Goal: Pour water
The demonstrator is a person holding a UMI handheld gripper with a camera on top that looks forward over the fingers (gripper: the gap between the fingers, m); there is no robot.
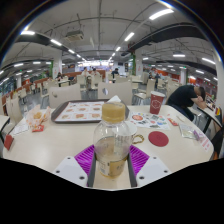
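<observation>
A clear plastic bottle [113, 140] with a pale yellow cap stands upright between my fingers, with a little liquid low inside it. My gripper [112, 166] is shut on the bottle, and the purple pads [86, 157] press its lower body from both sides. Beyond it to the right, a red paper cup [157, 102] stands on the pale table [60, 145]. A flat red disc [159, 139] lies on the table nearer to the fingers, to the right of the bottle.
A brown tray [80, 110] lies beyond the bottle on the left. A food wrapper [37, 121] sits further left, with small items [186, 128] at the right. A person in dark clothes [186, 98] leans over the table's right end. Canteen tables and chairs fill the background.
</observation>
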